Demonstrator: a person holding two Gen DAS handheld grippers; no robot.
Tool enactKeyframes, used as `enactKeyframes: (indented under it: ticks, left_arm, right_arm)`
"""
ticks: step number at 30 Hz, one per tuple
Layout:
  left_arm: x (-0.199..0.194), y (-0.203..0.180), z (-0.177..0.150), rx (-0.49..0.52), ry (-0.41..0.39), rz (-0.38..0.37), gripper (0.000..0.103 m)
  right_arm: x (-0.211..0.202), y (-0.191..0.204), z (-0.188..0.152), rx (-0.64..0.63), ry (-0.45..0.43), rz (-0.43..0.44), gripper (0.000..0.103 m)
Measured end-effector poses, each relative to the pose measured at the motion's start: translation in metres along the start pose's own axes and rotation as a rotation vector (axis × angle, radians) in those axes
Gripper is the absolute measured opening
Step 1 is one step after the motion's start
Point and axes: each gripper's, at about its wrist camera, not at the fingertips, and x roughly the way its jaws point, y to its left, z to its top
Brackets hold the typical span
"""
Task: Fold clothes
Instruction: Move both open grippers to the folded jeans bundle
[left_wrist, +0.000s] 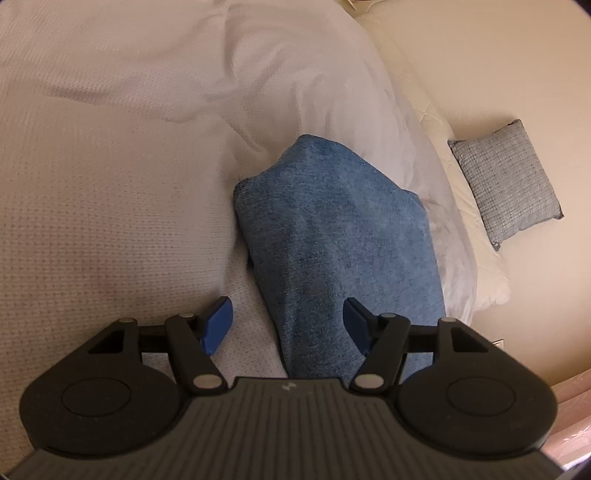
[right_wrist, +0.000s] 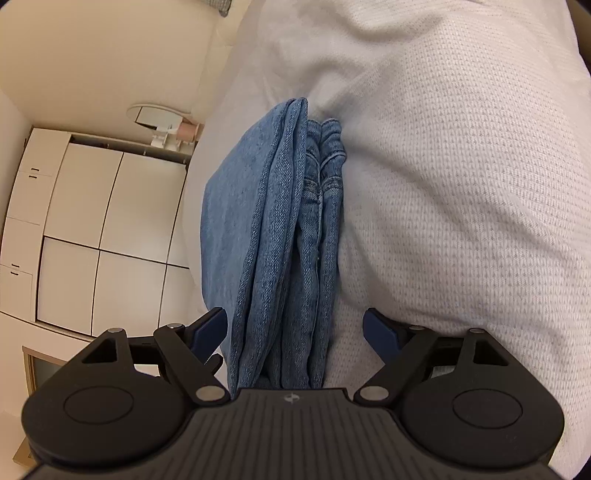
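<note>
Jaws of the left gripper (left_wrist: 286, 325) are standing apart, blue pads clear of the cloth on both sides; the near end of the folded jeans (left_wrist: 332, 236) is lying in the gap between them, the right pad sitting over the denim without pressing it, the left pad over bare bedding. Jaws of the right gripper (right_wrist: 295, 332) are standing wide apart as well, straddling the stacked edge of the jeans (right_wrist: 280, 240); neither pad is touching the fabric, so nothing is being gripped by either tool. Seen from the right wrist, the jeans are showing several layered folds with seams and a hem bunched at the far end; seen from the left wrist, they are showing a smooth folded face. The bundle is resting on the white waffle-weave bedcover (left_wrist: 92, 166), pressing a dip into it beside a rumpled white duvet (left_wrist: 295, 81). Further out, a grey cushion (left_wrist: 506, 181) is lying near a cream pillow (left_wrist: 480, 273); white cupboards (right_wrist: 85, 221) are standing beyond the bed edge.
</note>
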Motion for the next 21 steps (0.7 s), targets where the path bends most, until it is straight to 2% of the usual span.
enactKeyframes:
  ticks: [16,21]
  left_arm:
    - [0.012,-0.007,0.004,0.032,0.001,0.008,0.062]
    - [0.023,-0.007,0.007,-0.005,0.008,-0.045,0.060]
  right_arm:
    - [0.014,0.004,0.016,0.018,-0.005,-0.008,0.082]
    - [0.025,0.012,0.022,-0.041,-0.022,-0.028,0.072]
